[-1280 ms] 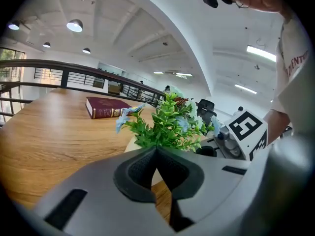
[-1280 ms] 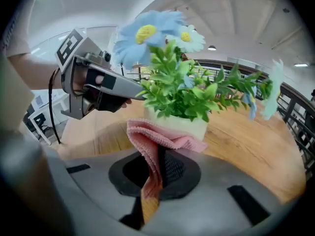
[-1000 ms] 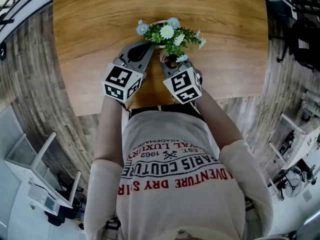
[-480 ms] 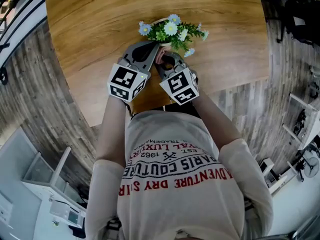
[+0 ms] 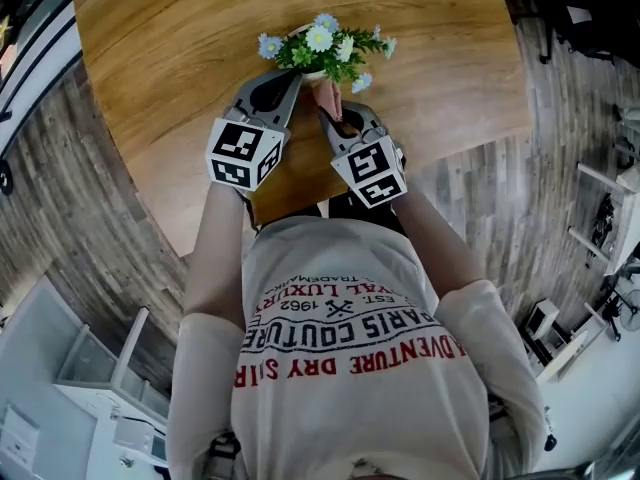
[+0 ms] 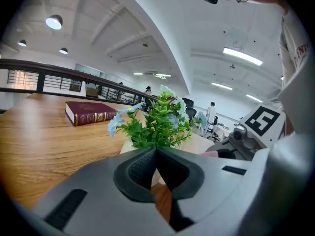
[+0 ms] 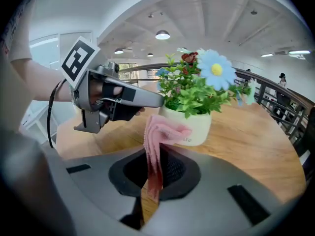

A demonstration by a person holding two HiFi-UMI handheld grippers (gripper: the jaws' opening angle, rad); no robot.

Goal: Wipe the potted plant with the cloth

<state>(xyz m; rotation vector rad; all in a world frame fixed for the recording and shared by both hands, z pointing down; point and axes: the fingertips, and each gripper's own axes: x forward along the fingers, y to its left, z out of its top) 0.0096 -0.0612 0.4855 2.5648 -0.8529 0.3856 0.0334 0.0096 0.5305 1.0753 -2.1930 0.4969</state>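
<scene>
A cream pot (image 7: 198,127) of green leaves with blue and white flowers (image 5: 320,46) stands on the wooden table (image 5: 450,58). My right gripper (image 7: 156,167) is shut on a pink cloth (image 7: 156,134). The cloth's free end lies against the pot's near wall, and the pink cloth (image 5: 328,94) hangs just below the leaves. My left gripper (image 6: 156,150) is shut with nothing between its jaws. Its tip, the left gripper (image 7: 158,101), reaches the pot's rim on the left; contact is unclear. The plant (image 6: 158,124) rises right behind the left jaws.
A dark red book (image 6: 91,113) lies farther back on the table. The table's near edge (image 5: 300,203) is close to the person's body. A railing (image 7: 268,95) runs beyond the table's far side. Wooden floor (image 5: 470,198) lies around it.
My right gripper with the cloth has shifted a little to the right along the pot's near side. The left gripper stays at the pot. The head camera has swung.
</scene>
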